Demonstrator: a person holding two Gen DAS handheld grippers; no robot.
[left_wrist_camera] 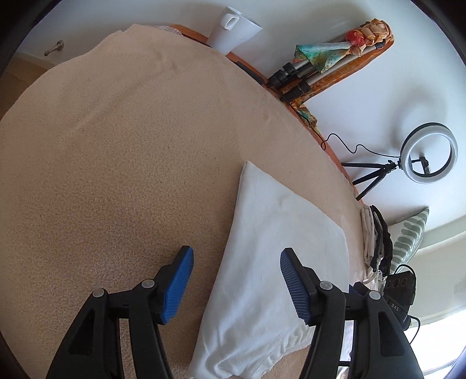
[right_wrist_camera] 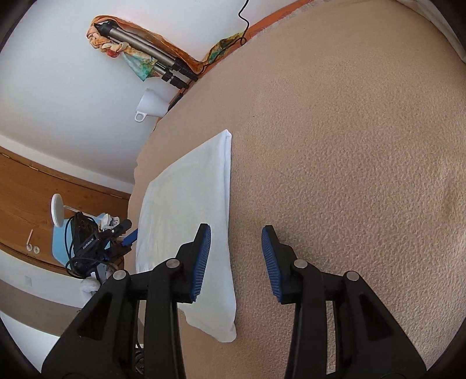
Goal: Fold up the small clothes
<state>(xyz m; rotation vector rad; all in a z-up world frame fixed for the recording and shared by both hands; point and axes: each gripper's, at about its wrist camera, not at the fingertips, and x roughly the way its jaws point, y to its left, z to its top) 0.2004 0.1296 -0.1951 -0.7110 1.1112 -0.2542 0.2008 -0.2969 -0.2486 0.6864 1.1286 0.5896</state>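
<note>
1. Left wrist view, from the left: a beige textured cover [left_wrist_camera: 116, 145] is spreading over the bench, and nothing is lying on this part of it.
2. The left gripper [left_wrist_camera: 236, 284] is hovering with its jaws open. The left pad is sitting over bare cover, the right pad over the cloth, and nothing is being pinched.
3. The white garment [left_wrist_camera: 279, 247] is lying flat on the cover as a folded, long panel, close to the bench's right edge in this view. A hem with small gathers is showing at its near end.
4. Further right: a white mug [left_wrist_camera: 233, 27] on the far edge, a pile of other clothes [left_wrist_camera: 375, 242] at the bench edge, and a ring light [left_wrist_camera: 426, 153] beyond it.
5. Right wrist view: the same garment [right_wrist_camera: 186, 204] is running away from the camera along the bench's left side, its long folded edge looking clean and doubled.
6. The right gripper [right_wrist_camera: 236, 262] is also standing with jaws open. Its left pad is over the garment's edge, its right pad over the cover, and it is gripping nothing.
7. Handling judgement: the cloth is looking light, soft and limp, so it will likely be sagging and sliding when lifted at one point.
8. The two near corners seem the best hold, one per gripper, pinching all the layers together.
</note>
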